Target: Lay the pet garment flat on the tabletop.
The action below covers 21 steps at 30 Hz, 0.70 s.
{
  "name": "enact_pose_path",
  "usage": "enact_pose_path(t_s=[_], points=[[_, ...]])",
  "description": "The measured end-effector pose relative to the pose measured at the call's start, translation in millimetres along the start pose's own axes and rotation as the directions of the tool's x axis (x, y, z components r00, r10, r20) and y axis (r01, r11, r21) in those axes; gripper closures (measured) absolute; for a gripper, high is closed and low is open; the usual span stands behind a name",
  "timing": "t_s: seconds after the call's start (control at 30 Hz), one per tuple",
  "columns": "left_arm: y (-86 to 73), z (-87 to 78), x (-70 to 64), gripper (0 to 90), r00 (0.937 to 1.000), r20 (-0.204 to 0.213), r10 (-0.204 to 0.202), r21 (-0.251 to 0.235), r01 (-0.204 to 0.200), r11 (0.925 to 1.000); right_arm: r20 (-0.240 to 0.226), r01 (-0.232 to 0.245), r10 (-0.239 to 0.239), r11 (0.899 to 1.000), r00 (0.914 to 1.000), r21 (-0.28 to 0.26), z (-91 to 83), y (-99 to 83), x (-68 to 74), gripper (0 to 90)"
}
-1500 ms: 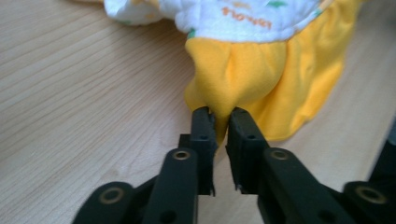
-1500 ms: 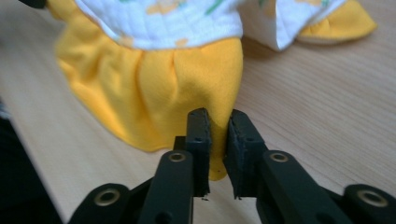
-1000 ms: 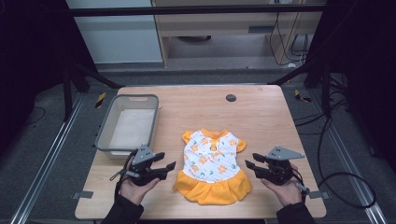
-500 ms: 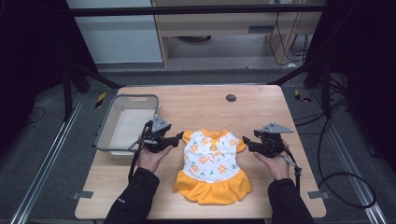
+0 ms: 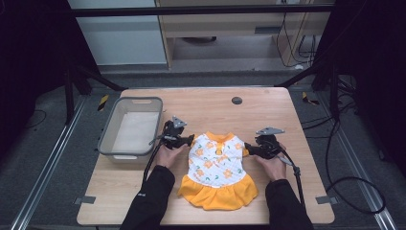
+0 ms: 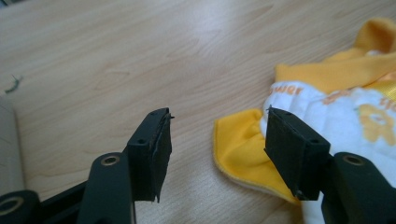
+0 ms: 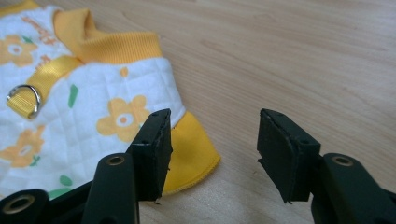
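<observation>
A small white dress (image 5: 216, 165) with orange flowers, orange collar, sleeves and skirt lies flat on the wooden table (image 5: 210, 103). My left gripper (image 5: 187, 140) is open at the dress's left sleeve (image 6: 243, 144); in the left gripper view the sleeve lies between its jaws, under the right one. My right gripper (image 5: 248, 149) is open at the right sleeve (image 7: 194, 149); its left jaw hovers over the sleeve's orange cuff. A metal D-ring (image 7: 22, 97) on an orange strap sits on the dress's back.
A grey plastic bin (image 5: 131, 127) stands on the table's left side, just behind my left gripper. A round dark cable hole (image 5: 236, 100) is at the table's far middle. Cables trail from both grippers over the table's near part.
Both grippers have moved away from the table's near edge, forward and inward, and now sit at the dress's two sleeves. The dress has not moved.
</observation>
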<state>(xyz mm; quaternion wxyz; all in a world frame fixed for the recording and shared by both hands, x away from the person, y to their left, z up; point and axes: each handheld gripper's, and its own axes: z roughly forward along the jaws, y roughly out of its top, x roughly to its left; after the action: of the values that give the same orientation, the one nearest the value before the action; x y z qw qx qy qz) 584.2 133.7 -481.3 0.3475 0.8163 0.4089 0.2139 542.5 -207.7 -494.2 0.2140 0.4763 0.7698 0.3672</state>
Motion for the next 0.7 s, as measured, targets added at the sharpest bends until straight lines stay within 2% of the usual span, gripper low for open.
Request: enact_pose_path(t_s=[0.2,0.3,0.37,0.43,0.47,0.5,0.57,0.63,0.7], points=[[-7.4,11.2,-0.7,42.7,0.9998,0.017,-0.014,0.033,0.013,0.9994,-0.001,0.016,-0.016,0.999,0.9999,0.037,7.1,-3.5,1.0,49.6],[-10.1,12.8,-2.1,48.1,0.9991,0.033,-0.027,0.026,0.026,0.9993,-0.026,-0.003,0.004,0.999,0.9997,0.049,7.5,-4.1,1.5,58.0],[-11.6,12.9,-2.3,52.4,0.9971,0.053,-0.055,0.025,0.054,0.9982,-0.042,0.0,0.002,0.999,0.9991,0.047,7.4,-4.0,2.9,64.8],[-12.2,12.6,-3.1,57.9,0.9971,0.05,-0.057,0.021,0.056,0.9982,-0.044,-0.001,0.004,0.999,0.999,0.052,7.0,-3.5,3.9,67.9],[-12.4,12.0,-5.0,57.9,0.9974,0.059,-0.041,0.019,0.04,0.999,-0.048,0.0,0.002,0.999,0.9988,0.051,7.4,-3.7,4.8,72.0],[-11.6,11.5,-9.1,69.7,0.9975,0.064,-0.031,0.025,0.029,0.9993,-0.062,0.001,0.002,0.999,0.9981,0.053,7.3,-3.2,7.2,79.4],[-10.4,10.8,-12.7,79.0,0.9974,0.069,-0.022,0.037,0.019,0.9991,-0.057,0.011,-0.007,0.998,0.9983,0.057,6.9,-2.3,9.2,83.1],[-9.5,8.9,-14.5,86.2,0.9973,0.071,-0.022,0.052,0.019,0.9985,-0.058,0.014,-0.011,0.999,0.9982,0.051,5.7,-1.1,10.9,85.7],[-8.7,4.9,-13.5,87.6,0.9972,0.074,-0.014,0.048,0.01,0.9988,-0.068,0.011,-0.009,1.0,0.9977,0.027,2.8,0.5,11.8,86.3]])
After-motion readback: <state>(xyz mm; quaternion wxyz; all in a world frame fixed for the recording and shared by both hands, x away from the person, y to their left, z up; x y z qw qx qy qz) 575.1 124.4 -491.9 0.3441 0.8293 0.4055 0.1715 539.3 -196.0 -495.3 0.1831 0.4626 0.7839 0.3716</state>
